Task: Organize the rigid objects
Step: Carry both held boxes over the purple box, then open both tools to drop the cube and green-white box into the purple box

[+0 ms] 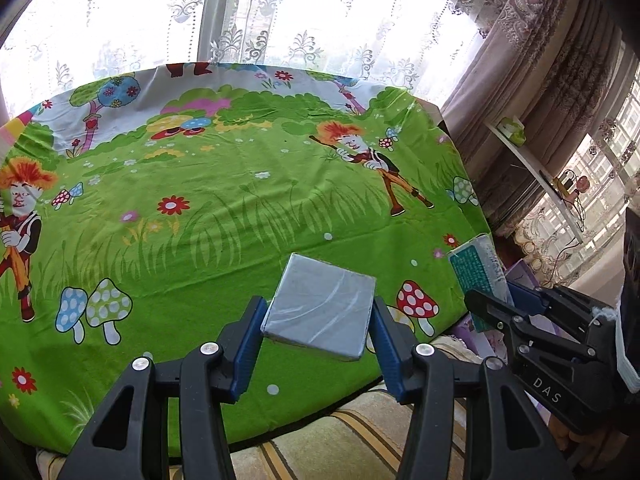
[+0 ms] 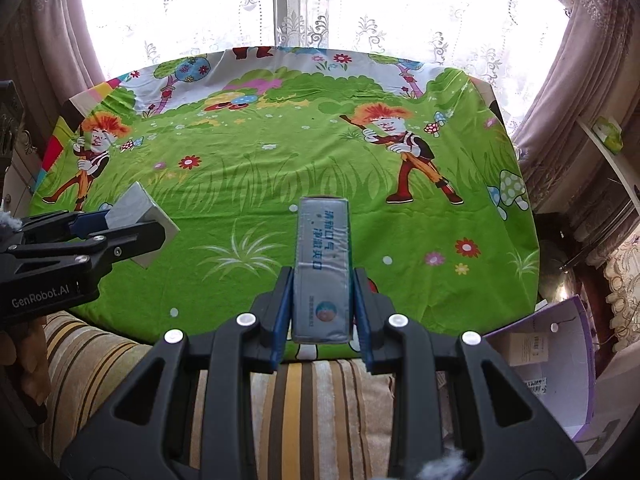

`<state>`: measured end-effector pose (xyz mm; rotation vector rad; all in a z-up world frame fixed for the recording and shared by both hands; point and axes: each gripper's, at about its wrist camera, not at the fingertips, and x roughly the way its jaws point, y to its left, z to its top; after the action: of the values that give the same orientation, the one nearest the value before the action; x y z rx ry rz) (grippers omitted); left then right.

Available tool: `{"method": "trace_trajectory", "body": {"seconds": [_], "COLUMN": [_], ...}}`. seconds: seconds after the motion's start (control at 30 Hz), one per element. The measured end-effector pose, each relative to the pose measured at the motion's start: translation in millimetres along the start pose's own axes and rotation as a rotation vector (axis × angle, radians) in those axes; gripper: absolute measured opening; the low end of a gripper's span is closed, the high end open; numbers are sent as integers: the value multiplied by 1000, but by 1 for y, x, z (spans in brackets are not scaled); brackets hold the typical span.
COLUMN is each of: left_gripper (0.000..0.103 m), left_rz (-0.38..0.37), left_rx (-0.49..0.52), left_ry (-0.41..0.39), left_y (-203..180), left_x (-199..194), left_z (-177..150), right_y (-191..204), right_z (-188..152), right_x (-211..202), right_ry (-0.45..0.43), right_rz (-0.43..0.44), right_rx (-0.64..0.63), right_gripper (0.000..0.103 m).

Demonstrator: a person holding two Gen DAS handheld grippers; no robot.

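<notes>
Left wrist view: the left gripper [image 1: 318,316] is clamped on a flat, square grey box [image 1: 322,306] wrapped in clear film, its blue pads pressed to two opposite edges; no print can be read on the face that shows. The box hangs tilted above the near edge of the table. To the right, the right gripper [image 1: 490,302] bears the letters "DAS" on its black body and grips a tall teal-and-grey carton [image 1: 476,270]. In the right wrist view that right gripper [image 2: 322,300] is closed on the narrow sides of the carton [image 2: 323,264], which carries large teal Chinese characters down its grey face and a round logo near the bottom — the fine print is too small to read. The left gripper [image 2: 120,224] reads "GenRobot.AI". The two held boxes are well apart. Beyond them the tablecloth [image 2: 280,160] — bright green, with cartoon figures, mushrooms and flowers — lies bare across to its far edge. A striped cushion [image 2: 320,392] sits below the near edge, an open purple-edged cardboard box [image 2: 560,344] at right, and lace curtains [image 2: 360,8] cover the bright window behind.
</notes>
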<state>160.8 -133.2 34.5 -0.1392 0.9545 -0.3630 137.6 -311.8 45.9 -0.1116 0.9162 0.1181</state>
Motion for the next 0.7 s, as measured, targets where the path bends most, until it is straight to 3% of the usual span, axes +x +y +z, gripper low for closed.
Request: {"method": "trace_trajectory", "body": {"seconds": [0.4, 0.7], "left_gripper": [52, 52], "left_rz": [-167, -230], "left_rx": [100, 176], "left_ry": [48, 152], "left_y": [-115, -189], "left_x": [-17, 2], "left_z": [-39, -72], "right_y": [-98, -152], "right_z": [-78, -131], "right_x": [-79, -109], "right_ry": [-11, 10], "right_rz": [-137, -226], "right_rx": [168, 292], "right_gripper": [33, 33]}}
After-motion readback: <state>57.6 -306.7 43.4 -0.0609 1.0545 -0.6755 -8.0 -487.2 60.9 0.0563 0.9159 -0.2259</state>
